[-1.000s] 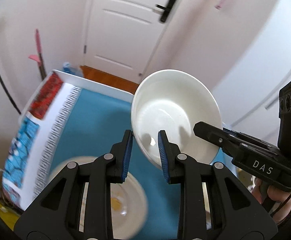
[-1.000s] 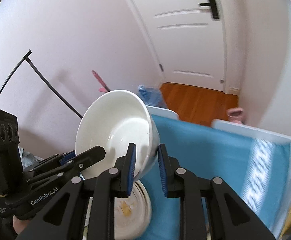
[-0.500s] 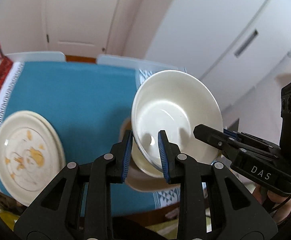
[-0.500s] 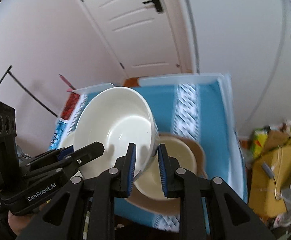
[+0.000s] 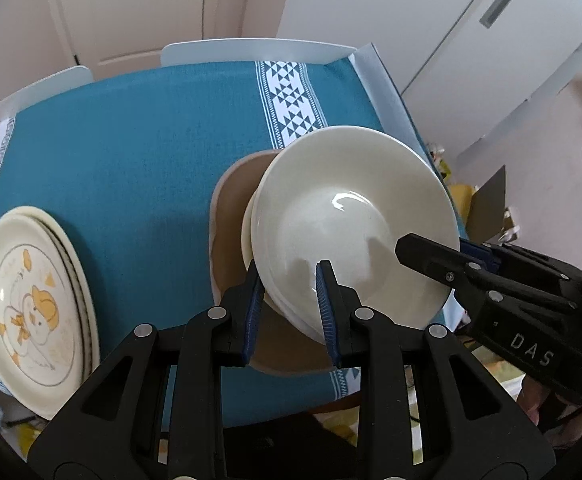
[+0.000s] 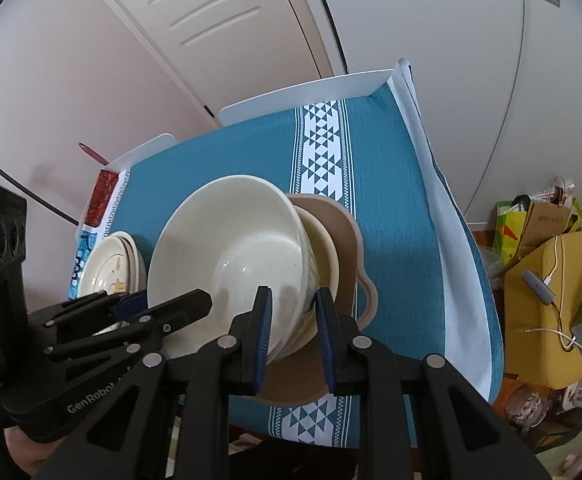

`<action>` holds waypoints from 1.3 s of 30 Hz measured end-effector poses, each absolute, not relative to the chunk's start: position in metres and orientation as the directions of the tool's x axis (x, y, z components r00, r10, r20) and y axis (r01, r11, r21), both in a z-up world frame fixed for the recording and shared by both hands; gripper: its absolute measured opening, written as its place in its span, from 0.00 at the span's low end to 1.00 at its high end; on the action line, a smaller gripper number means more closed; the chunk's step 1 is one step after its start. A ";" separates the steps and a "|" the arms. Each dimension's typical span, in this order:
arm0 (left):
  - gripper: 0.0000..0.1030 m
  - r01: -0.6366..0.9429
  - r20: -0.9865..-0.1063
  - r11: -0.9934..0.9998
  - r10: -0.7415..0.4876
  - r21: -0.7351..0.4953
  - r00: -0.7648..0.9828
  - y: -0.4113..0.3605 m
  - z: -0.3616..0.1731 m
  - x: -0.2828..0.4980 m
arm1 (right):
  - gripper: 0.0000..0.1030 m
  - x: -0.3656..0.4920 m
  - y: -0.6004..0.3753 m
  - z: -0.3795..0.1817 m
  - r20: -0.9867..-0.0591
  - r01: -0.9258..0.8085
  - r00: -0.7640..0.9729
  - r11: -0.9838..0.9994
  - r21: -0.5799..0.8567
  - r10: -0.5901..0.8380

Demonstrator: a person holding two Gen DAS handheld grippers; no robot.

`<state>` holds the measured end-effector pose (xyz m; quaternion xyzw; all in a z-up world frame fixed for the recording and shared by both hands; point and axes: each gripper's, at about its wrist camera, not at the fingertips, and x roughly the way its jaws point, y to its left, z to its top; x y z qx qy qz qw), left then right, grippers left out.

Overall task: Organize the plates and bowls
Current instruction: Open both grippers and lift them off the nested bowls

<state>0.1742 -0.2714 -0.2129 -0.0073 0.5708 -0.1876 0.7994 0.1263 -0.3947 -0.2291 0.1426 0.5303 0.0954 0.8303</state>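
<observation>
Both tongs grip the same white bowl point(image 5: 351, 224) by its rim, from opposite sides. The left tongs point(image 5: 289, 304) have their blue-padded fingers clamped over the near edge, one finger outside the wall and one inside. The right tongs point(image 6: 291, 328) pinch the opposite edge the same way, with one pad inside the bowl and one against its outer wall. In the left wrist view the right tongs also reach in from the right, their tips over the bowl's rim. The white bowl sits tilted, nested into a second cream bowl point(image 6: 325, 248) whose rim shows just beneath it. That lower bowl rests on a brown plate point(image 5: 231, 216) with a wavy edge, near the right part of the desk point(image 5: 131, 140), which is covered by a teal cloth with a white band of triangle patterns point(image 6: 325, 148). Well apart to the left lies a stack of cream plates point(image 5: 31, 304); the top one bears a cartoon figure in orange. Whether the white bowl fully rests in the lower one cannot be told.
</observation>
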 end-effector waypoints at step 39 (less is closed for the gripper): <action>1.00 0.315 -0.919 0.941 -0.229 -0.124 0.321 -0.254 -0.184 0.202 | 0.76 0.121 -0.413 -0.205 -0.847 0.011 0.433 0.937 0.348 0.309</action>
